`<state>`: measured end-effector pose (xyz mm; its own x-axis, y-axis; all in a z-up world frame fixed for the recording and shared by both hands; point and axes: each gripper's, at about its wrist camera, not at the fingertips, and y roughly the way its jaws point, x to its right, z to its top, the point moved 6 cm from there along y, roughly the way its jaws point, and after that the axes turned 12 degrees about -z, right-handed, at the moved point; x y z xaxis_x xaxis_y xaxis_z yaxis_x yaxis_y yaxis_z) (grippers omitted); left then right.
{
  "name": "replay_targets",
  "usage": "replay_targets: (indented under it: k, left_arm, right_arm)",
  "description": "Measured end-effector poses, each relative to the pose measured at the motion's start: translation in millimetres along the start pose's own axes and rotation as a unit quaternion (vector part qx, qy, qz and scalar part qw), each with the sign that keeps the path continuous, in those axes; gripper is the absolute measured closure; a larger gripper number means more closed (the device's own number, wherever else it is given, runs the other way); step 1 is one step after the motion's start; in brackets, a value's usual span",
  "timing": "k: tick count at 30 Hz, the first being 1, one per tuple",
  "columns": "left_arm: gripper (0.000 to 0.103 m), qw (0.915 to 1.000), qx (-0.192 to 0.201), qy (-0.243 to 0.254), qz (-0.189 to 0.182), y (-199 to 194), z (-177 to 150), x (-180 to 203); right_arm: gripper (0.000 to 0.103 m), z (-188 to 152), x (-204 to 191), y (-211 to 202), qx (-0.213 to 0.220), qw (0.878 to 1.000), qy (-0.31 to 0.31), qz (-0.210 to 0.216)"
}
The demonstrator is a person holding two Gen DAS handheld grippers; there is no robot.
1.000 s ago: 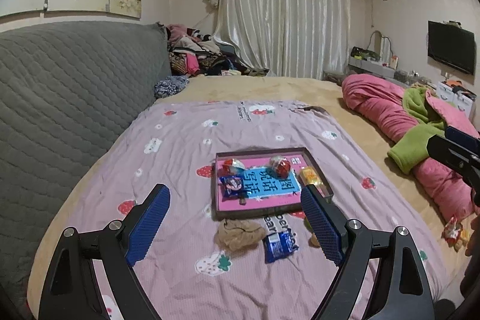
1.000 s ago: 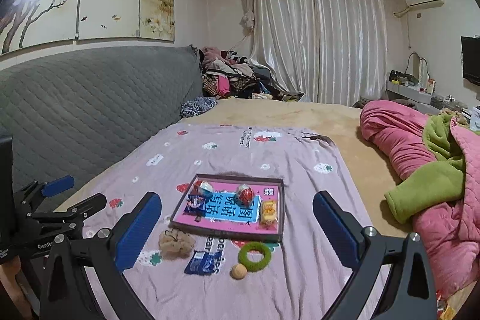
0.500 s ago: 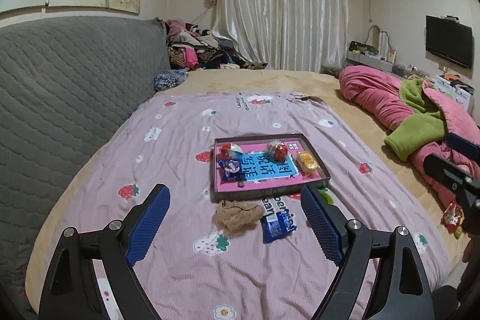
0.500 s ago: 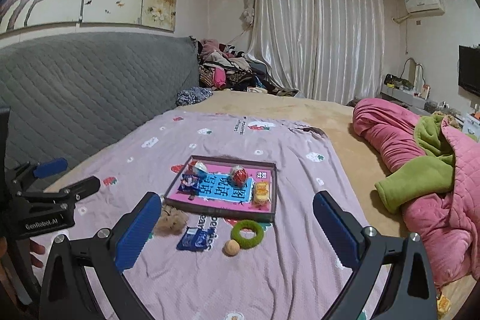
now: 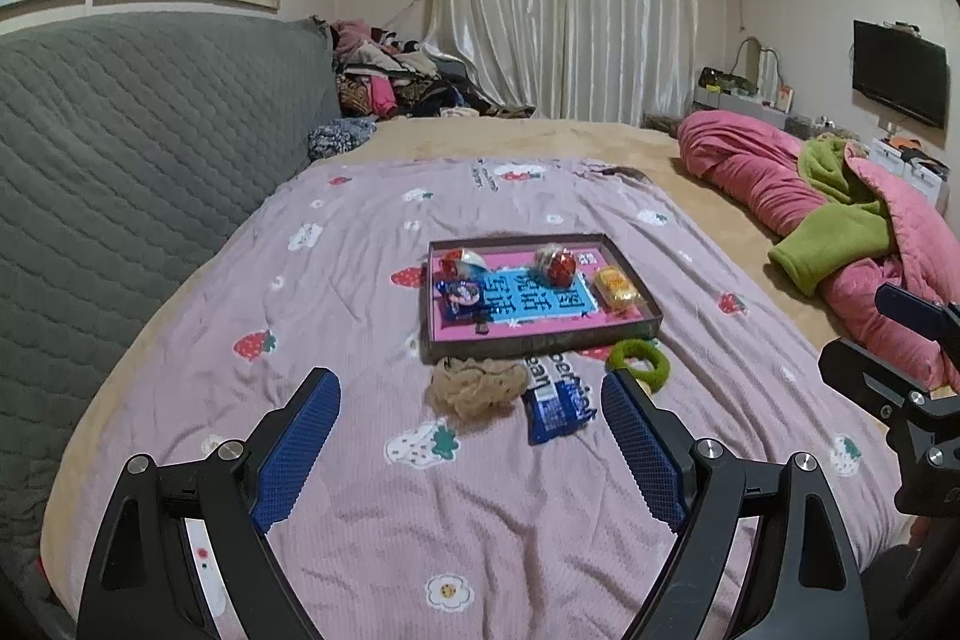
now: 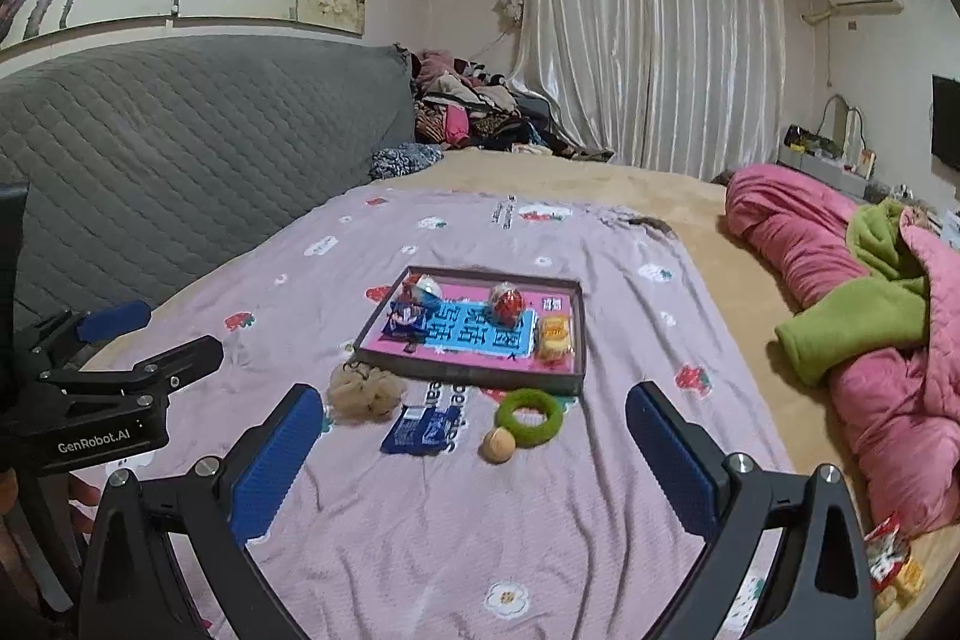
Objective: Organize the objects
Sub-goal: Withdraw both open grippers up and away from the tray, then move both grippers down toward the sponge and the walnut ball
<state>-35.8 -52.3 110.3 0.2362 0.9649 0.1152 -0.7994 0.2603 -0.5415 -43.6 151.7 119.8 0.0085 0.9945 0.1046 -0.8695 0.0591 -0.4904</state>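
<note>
Left gripper and right gripper: jaws spread wide on both, nothing between them, both held above the bed's pink sheet. Tray sits mid-sheet, holding a blue packet, two round wrapped sweets and a yellow wrapped snack. Outside the tray, along its near edge at 6 o'clock: tan scrunchie, blue wrapper, green ring and small tan ball, ball touching ring.

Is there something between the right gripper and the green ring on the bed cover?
Nothing visible blocks it. The right gripper is open above the bed cover, and the green ring lies ahead of it. Only a small tan ball touches the ring's near left edge.
</note>
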Motion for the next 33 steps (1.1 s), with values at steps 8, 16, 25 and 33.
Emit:
replay_targets:
  k: [8, 16, 25, 33]
  left_arm:
    - [0.013, 0.9999, -0.015, 0.005, -0.003, 6, -24, 2]
    - [0.013, 0.9996, -0.026, 0.002, -0.009, 13, -50, 4]
    - [0.013, 0.9990, -0.043, 0.000, -0.011, 25, -70, 4]
    - [0.013, 0.9988, -0.049, 0.000, -0.009, 32, -75, 3]
  right_arm:
    - [0.001, -28, -7, 8, -0.019, 1.000, -0.007, -0.010]
    - [0.001, -58, -20, 17, -0.036, 0.999, -0.030, -0.018]
    - [0.001, -82, -35, 27, -0.053, 0.998, -0.028, -0.006]
    - [0.001, -83, -31, 31, -0.049, 0.999, -0.004, 0.003]
